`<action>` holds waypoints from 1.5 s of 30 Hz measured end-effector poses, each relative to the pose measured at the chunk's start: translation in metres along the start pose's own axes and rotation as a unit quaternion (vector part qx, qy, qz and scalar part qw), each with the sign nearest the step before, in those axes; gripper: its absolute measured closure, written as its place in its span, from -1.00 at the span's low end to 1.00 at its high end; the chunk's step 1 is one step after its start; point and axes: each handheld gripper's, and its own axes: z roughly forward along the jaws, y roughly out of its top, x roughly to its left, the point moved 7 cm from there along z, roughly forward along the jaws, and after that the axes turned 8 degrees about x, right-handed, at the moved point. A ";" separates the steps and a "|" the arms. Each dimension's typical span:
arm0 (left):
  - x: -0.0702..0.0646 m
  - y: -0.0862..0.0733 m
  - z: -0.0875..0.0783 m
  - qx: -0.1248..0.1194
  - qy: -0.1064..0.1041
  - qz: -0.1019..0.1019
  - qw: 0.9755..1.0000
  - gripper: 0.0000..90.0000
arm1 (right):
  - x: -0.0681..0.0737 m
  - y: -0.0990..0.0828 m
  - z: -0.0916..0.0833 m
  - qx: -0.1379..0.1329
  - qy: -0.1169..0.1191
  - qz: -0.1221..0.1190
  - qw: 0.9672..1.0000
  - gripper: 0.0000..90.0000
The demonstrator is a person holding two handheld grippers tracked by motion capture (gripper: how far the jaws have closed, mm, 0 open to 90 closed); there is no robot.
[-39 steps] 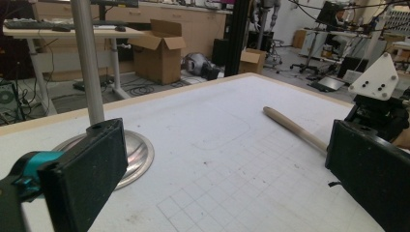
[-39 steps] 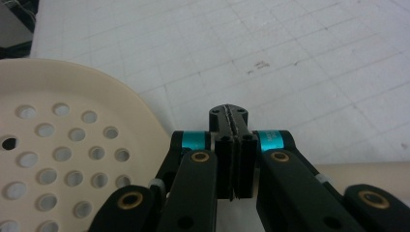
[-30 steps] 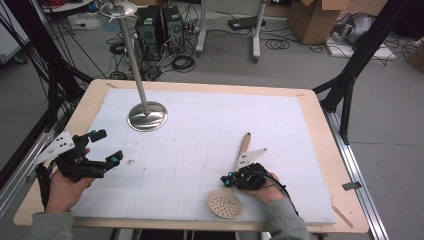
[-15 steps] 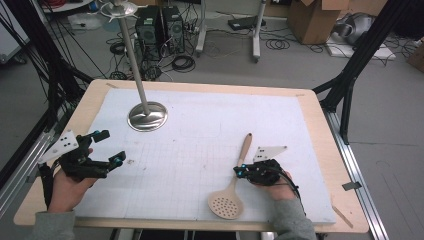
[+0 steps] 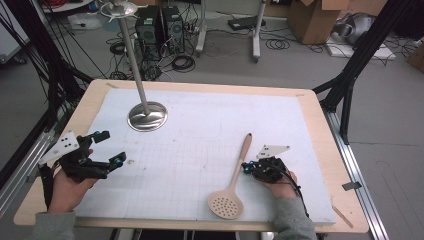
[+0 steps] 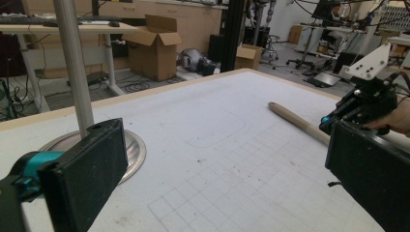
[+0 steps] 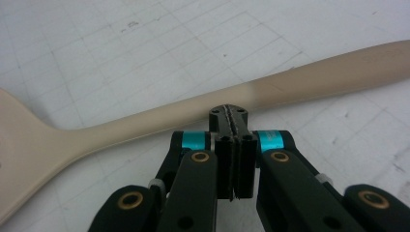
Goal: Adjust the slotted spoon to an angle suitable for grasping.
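Spoon: we see a beige slotted spoon [image 5: 234, 180] lying flat on the white gridded mat [image 5: 200, 130] at the near right of the desk [image 5: 320, 130], perforated bowl toward the person, handle running away and slightly right.
Spoon, hidden parts: in the right claw view the bowl is cut off at the left edge and the handle tip at the right; in the left claw view we make out only the far stretch of the handle [image 6: 295, 121].
Right claw: the right claw [image 5: 246, 168] sits just beside the handle's middle; in its own view [image 7: 228, 116] the jaws are pressed together with nothing between them, tips touching or nearly touching the handle, we cannot tell which.
Right hand: the right hand [image 5: 280, 182] comes in from the near edge, low over the mat, pointing the claw left at the spoon.
Left claw: the left claw [image 5: 111, 147] is spread wide and holds nothing; its pads [image 6: 84, 174] frame bare mat.
Left hand: the left hand [image 5: 67, 187] rests at the near left corner, well apart from the spoon.
Stand: a metal pole on a round base [image 5: 147, 116] stands upright at the far left of the mat.
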 end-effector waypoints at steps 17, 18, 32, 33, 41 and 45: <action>0.001 -0.002 -0.007 0.002 0.009 0.001 1.000 -0.96 | 0.011 0.018 0.019 0.000 0.009 -0.027 1.000 1.00; 0.001 -0.002 -0.007 0.002 0.009 0.001 1.000 -0.96 | 0.011 0.018 0.019 0.000 0.009 -0.027 1.000 1.00; 0.001 -0.003 -0.008 0.004 0.010 0.001 1.000 -0.96 | 0.027 0.030 0.030 0.000 0.027 -0.057 0.998 1.00; 0.001 -0.003 -0.008 0.004 0.010 0.000 1.000 -0.96 | 0.028 0.031 0.031 0.001 0.029 -0.060 0.998 1.00; 0.001 -0.003 -0.008 0.003 0.010 -0.001 1.000 -0.96 | 0.039 0.037 0.037 0.002 0.045 -0.079 0.996 1.00; 0.001 -0.004 -0.008 0.004 0.010 -0.001 1.000 -0.96 | 0.043 0.039 0.040 0.002 0.051 -0.084 0.995 1.00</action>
